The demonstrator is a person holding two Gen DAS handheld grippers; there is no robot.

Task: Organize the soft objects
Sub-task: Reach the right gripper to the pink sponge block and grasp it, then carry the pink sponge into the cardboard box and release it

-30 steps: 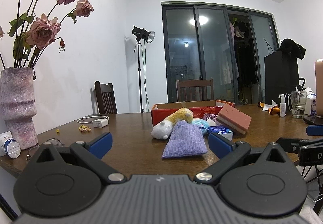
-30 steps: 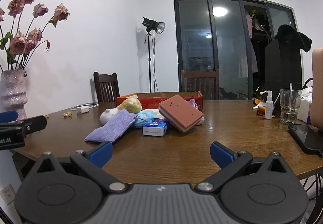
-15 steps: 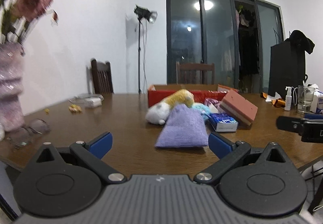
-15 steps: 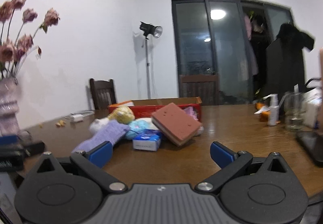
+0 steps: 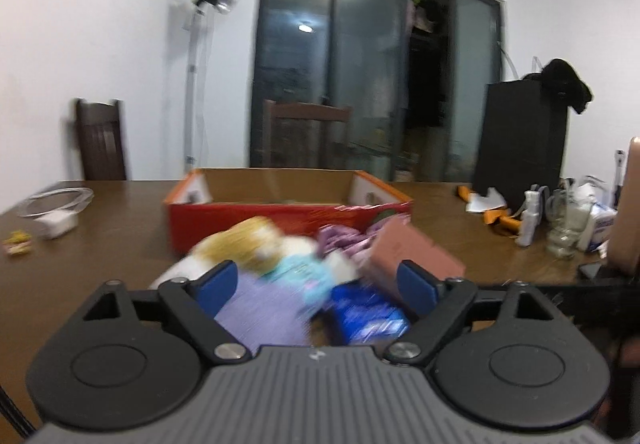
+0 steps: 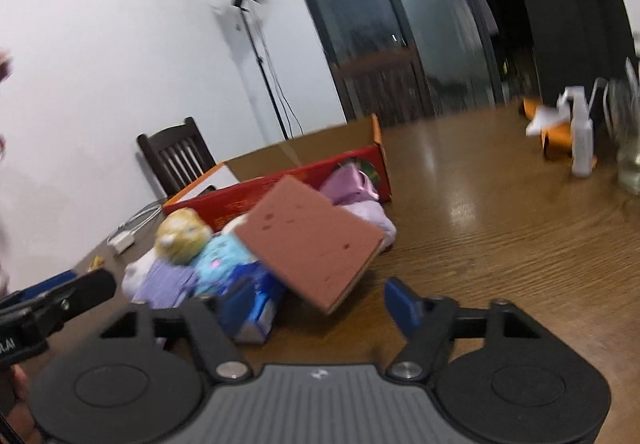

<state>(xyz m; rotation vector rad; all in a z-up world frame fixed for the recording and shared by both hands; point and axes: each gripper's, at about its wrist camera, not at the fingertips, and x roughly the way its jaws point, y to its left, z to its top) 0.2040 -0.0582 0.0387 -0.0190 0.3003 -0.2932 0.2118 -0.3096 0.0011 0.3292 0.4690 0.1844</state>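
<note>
- The red cardboard box (image 5: 288, 217) sits open on the wooden table (image 6: 500, 228), its brown inside facing up; what shows of the interior looks bare, though the floor of it is mostly hidden behind the front wall.
- A heap of soft things lies on the table just in front of the box, outside it: a yellow and white plush toy (image 5: 244, 244), a light blue plush (image 6: 222, 256), a purple pouch (image 5: 260, 314), a lilac cloth bundle (image 6: 356, 195) touching the box front, and a pink sponge block (image 6: 308, 244) leaning tilted across the pile.
- A blue packet (image 5: 368, 318) rests on the table at the near edge of the heap, under the sponge's lower corner.
- The left gripper (image 5: 318, 282) is spread wide, grasping nothing, with the pouch and packet showing between its blue pads.
- The right gripper (image 6: 320, 302) is likewise released and empty, low over the table beside the sponge.
- A glass jar (image 6: 628, 147), with contents too blurred to tell, stands well apart at the right, near a white spray bottle (image 6: 582, 139).
</note>
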